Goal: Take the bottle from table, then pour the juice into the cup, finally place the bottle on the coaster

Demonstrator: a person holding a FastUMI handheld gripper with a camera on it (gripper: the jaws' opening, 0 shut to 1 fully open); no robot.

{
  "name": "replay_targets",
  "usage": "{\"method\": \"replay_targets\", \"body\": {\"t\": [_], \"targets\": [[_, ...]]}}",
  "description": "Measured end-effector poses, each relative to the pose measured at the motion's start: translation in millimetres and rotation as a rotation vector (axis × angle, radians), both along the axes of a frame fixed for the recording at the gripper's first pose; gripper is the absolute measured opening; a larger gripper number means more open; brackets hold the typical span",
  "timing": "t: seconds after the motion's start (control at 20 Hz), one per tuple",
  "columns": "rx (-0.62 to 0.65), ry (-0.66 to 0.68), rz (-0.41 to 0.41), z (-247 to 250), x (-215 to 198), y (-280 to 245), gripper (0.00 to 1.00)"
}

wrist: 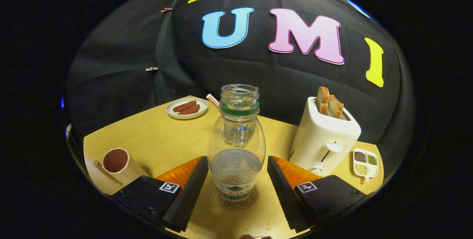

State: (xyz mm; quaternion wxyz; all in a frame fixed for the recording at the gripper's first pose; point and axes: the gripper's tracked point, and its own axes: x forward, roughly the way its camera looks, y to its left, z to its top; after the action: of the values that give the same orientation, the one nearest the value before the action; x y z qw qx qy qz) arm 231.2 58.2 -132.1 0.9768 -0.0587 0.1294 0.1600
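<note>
We see the gripper (236, 191) spread wide, its two black fingers (192, 191) standing apart on either side of the bottle (236, 143) with a clear gap between each pad and the plastic, so nothing is being held. The bottle stands upright between the fingers, uncapped, its base resting on the round coaster (236, 199) on the wooden table (159, 139). A little clear liquid sits in its lower part. To the left of the fingers stands the cup (117, 162), filled with dark liquid. Beyond the bottle we find a plate of sausages (187, 108), and to the right a white toaster (325, 135) with bread slices (328, 102) in its slots, a small sectioned dish of grains (365, 163) beside it.
</note>
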Motion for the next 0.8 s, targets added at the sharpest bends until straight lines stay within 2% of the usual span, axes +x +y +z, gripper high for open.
{"method": "replay_targets", "body": {"t": [0.15, 0.3, 0.55, 0.8], "targets": [[-0.019, -0.018, 0.010, 13, -20, -8, 0.98], [0.016, -0.035, -0.010, 32, -45, -22, 0.98], [0.083, -0.157, -0.015, 110, -83, -50, 0.98], [-0.015, -0.290, -0.099, 180, -113, -109, 0.98]]}}
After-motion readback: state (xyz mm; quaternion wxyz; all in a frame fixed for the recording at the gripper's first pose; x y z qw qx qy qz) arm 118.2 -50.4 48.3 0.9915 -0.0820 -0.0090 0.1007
